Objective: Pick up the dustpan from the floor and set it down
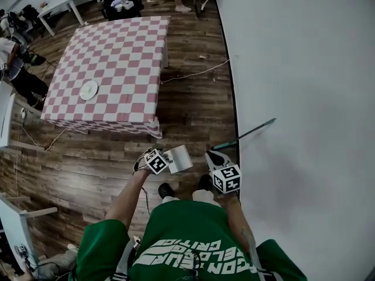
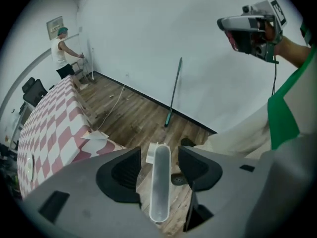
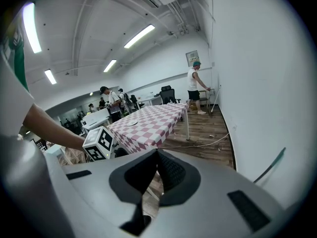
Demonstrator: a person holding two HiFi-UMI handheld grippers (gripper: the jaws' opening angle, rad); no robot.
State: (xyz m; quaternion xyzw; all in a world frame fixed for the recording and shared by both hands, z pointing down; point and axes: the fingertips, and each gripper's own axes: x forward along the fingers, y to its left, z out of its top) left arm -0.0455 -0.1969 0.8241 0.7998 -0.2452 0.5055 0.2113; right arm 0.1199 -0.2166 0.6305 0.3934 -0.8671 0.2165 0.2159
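On my left the checkered table [image 1: 99,120] ends in a hanging cloth edge, and a wide strip of bare wood floor [image 1: 190,101] runs between it and the white wall [image 1: 304,86]. My left gripper [image 2: 157,157] points down with its jaws spread; the dustpan [image 2: 159,192] handle stands upright between them, touching neither pad. My right gripper [image 3: 155,155] is pressed together on nothing. A broom [image 1: 249,134] leans on the wall.
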